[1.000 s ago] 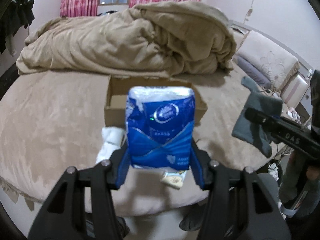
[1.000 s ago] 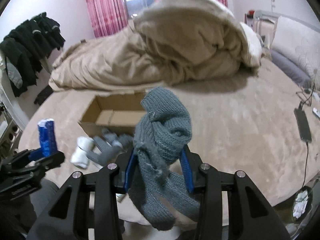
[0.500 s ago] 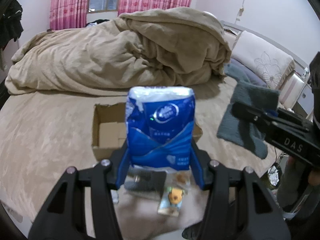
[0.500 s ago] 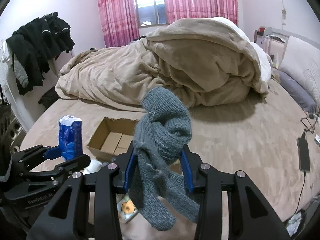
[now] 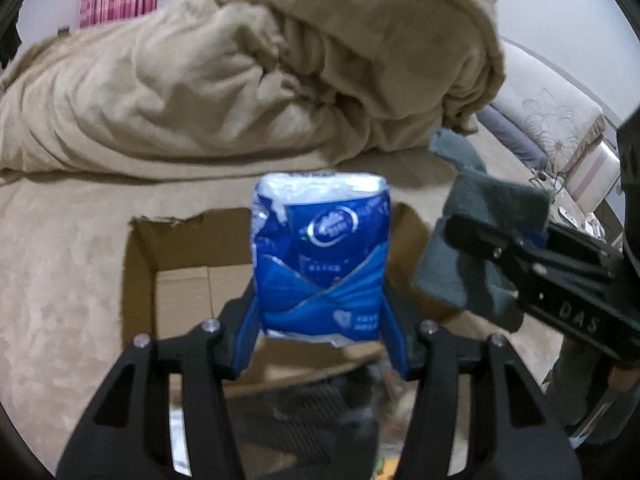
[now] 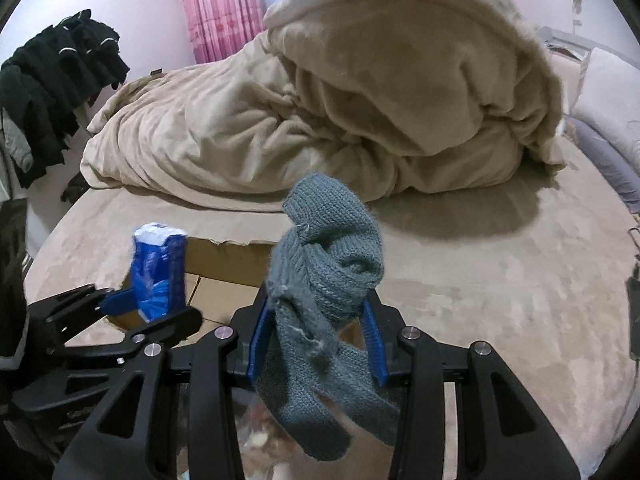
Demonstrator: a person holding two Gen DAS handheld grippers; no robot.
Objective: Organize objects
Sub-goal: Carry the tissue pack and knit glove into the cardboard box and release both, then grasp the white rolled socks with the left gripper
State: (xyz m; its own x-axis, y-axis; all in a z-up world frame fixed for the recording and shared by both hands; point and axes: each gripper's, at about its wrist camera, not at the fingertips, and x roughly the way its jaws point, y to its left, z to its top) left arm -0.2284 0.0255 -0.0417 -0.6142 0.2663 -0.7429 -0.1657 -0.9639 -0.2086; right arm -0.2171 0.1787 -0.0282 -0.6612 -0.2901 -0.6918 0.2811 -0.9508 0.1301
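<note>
The left gripper (image 5: 320, 316) is clamping a blue pack (image 5: 320, 256) above the box (image 5: 180, 280), which is sitting near the bed's (image 6: 500, 280) front edge. The right gripper (image 6: 316, 344) is pinching a grey sock (image 6: 328, 280) just beside it. Both are waiting to be dropped; the box is looking empty, so little seems sorted yet.

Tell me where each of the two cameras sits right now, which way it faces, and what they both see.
Left wrist: rides the left gripper, facing across the bed at the open cardboard box and heaped beige duvet; its fingers clamp a blue tissue pack.
Right wrist: rides the right gripper, facing the same duvet; its fingers clamp a grey knitted sock.
Shared: box, duvet, tissue pack, sock; each view shows the other gripper at its side.
</note>
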